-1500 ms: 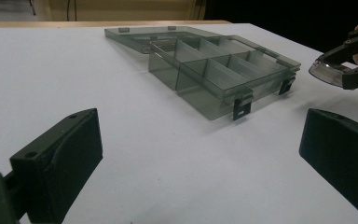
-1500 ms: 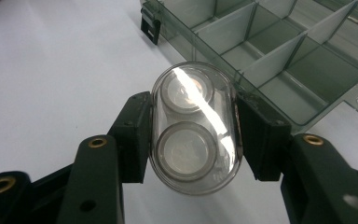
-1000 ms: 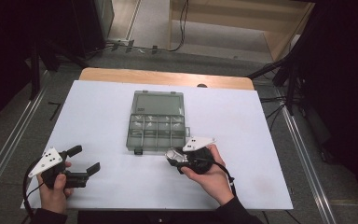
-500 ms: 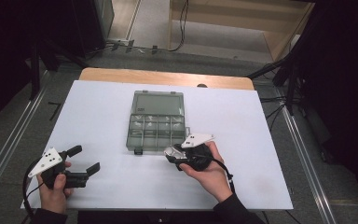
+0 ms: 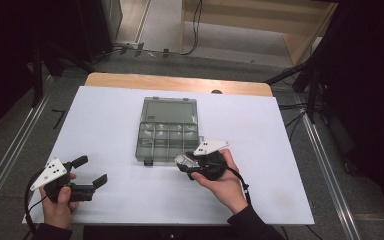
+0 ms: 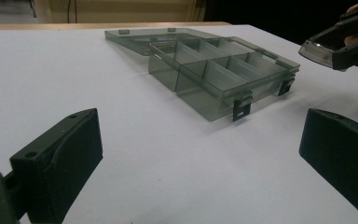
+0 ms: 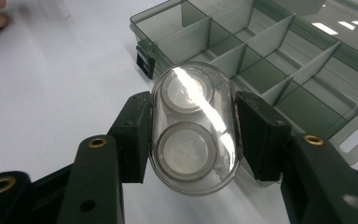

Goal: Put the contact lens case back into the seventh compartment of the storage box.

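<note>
The right gripper [image 7: 193, 135] has its two black jaws closed about halfway onto a clear oval blister case [image 7: 194, 128], one pad pressed against each long side. The case holds two round silver discs [image 7: 185, 150], probably coin cells, stacked one above the other. It hangs clear of the table surface, just at the near edge of the compartment organizer box [image 7: 261, 60]. In the high view, the right gripper [image 5: 187, 164] sits at the near right corner of the organizer box [image 5: 167, 131], held by the person's right hand [image 5: 222, 182]. The box is smoky translucent plastic, its lid [image 5: 170, 110] folded flat away from the person, its dividers forming several open compartments, with two dark latches on the near wall. The left gripper [image 6: 200, 154] has its jaws spread wide with nothing between them, only bare table showing in the gap; it points at the box from low above the surface. In the high view, the left gripper [image 5: 91, 172] lies well apart from the box, near the near left corner of the white table [image 5: 110, 115], held by the left hand [image 5: 60, 202].
</note>
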The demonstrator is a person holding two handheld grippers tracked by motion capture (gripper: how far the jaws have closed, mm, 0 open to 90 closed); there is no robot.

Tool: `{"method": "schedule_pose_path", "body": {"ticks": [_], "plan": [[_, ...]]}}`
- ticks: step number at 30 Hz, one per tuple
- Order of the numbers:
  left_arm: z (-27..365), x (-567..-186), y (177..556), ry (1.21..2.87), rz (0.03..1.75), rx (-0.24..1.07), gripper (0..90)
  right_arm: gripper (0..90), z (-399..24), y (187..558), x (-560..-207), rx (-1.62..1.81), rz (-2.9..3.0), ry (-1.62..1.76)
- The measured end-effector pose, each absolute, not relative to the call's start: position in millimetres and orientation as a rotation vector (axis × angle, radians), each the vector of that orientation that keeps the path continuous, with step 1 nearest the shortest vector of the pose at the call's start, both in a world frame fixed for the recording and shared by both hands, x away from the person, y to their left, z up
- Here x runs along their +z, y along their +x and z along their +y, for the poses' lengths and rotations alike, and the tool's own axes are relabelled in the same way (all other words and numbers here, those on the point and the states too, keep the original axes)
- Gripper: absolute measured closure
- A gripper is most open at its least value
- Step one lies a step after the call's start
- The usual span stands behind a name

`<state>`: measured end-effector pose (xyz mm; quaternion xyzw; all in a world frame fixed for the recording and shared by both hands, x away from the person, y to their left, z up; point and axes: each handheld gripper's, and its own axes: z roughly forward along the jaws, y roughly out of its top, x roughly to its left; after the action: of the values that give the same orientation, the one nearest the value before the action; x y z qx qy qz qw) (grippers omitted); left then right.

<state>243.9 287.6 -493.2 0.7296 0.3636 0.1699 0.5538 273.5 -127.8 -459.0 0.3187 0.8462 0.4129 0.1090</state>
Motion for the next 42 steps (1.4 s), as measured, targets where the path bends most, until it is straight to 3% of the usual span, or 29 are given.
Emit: {"method": "schedule_pose_path", "body": {"ticks": [42], "plan": [[287.9, -493.3, 244.1, 1.716, 0.858, 0.398, 0.0, 46.8, -119.8, 290.2, -444.4, 1.213, 2.473, 0.948]]}}
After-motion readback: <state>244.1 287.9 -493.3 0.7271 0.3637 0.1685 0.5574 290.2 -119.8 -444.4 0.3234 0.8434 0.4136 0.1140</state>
